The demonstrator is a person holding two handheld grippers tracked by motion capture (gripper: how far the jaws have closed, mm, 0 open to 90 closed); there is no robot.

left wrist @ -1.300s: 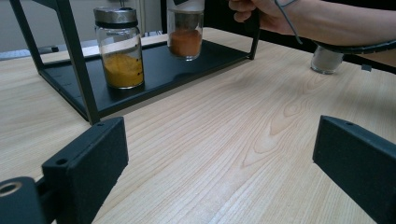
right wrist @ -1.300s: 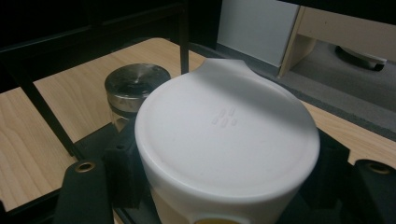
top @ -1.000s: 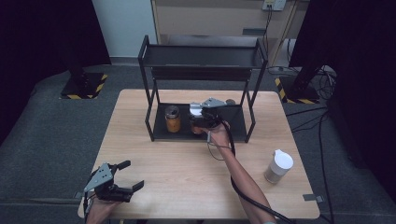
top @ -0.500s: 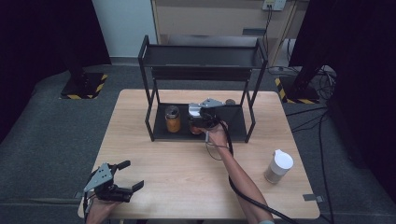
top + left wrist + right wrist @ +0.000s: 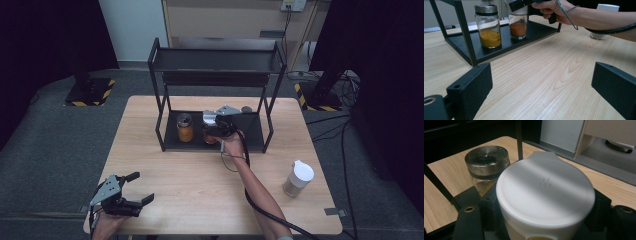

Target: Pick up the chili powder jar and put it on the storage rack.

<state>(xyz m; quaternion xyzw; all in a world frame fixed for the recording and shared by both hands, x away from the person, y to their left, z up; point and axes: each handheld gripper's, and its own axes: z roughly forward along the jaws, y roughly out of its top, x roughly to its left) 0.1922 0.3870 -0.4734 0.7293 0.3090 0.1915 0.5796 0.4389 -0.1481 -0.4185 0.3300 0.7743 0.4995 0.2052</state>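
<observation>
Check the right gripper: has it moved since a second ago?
No. In the high view the right gripper sits at the same spot on the rack, shut on the white-lidded jar beside the yellow jar.

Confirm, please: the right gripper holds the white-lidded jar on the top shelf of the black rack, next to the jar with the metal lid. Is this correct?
Not quite. The right gripper holds the white-lidded jar on the bottom shelf of the black rack, not the top one. The left gripper view shows it standing there, next to the jar with the metal lid.
</observation>
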